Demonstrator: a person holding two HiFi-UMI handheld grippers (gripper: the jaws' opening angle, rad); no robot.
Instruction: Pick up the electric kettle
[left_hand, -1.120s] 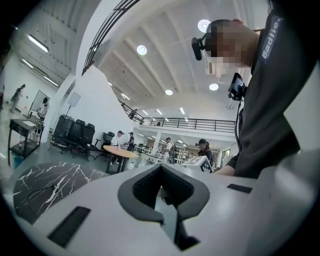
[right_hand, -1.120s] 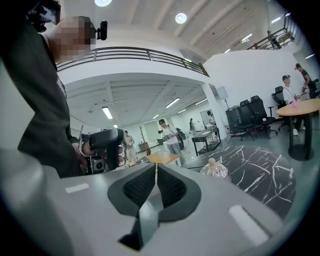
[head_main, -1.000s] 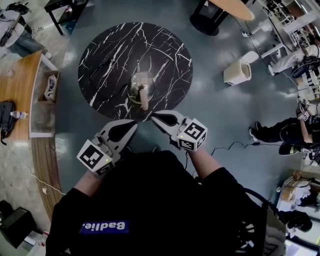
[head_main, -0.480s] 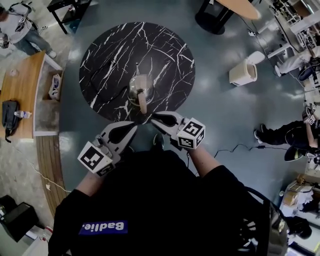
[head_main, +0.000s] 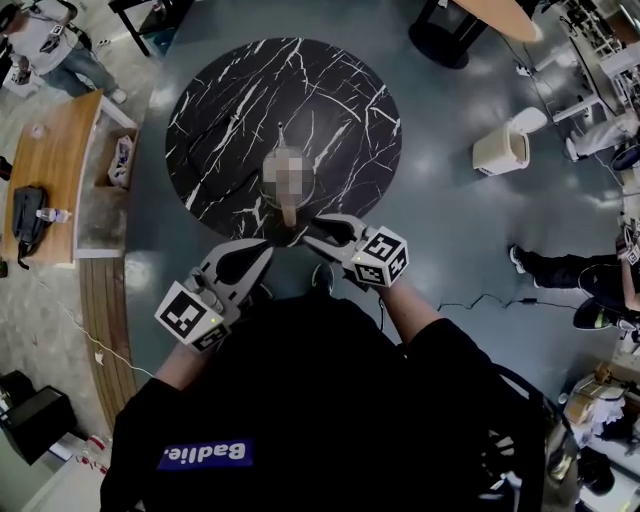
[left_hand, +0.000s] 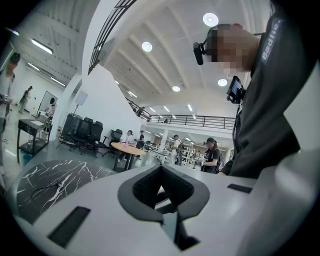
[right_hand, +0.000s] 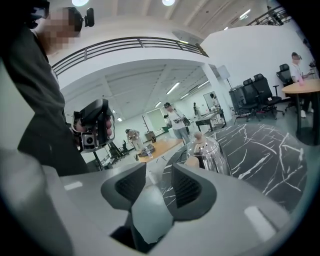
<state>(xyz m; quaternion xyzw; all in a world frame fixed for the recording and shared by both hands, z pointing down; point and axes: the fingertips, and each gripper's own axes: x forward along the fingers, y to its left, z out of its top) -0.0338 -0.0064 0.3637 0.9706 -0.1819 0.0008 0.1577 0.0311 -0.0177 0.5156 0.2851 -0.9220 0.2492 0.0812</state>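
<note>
The electric kettle (head_main: 289, 208) is shiny steel with a tan handle and stands upright near the front of the round black marble table (head_main: 230, 90); a blurred patch covers its body in the head view. My right gripper (head_main: 312, 238) sits just right of the handle's near end. Its jaws are opening and nothing is between them. In the right gripper view the kettle (right_hand: 209, 152) stands ahead and to the right of the right gripper (right_hand: 159, 171). My left gripper (head_main: 264, 252) is at the table's near edge, shut and empty, its tips meeting in the left gripper view (left_hand: 161, 169).
A wooden counter (head_main: 45, 170) runs along the left. A white bin (head_main: 503, 150) and another table's dark base (head_main: 445, 40) stand on the floor to the right. A cable (head_main: 470, 300) lies on the floor. People stand at top left (head_main: 60, 50) and right (head_main: 560, 270).
My right gripper has sunk closer to the kettle's handle and its jaws have parted. The left gripper has edged forward. The kettle has not moved.
</note>
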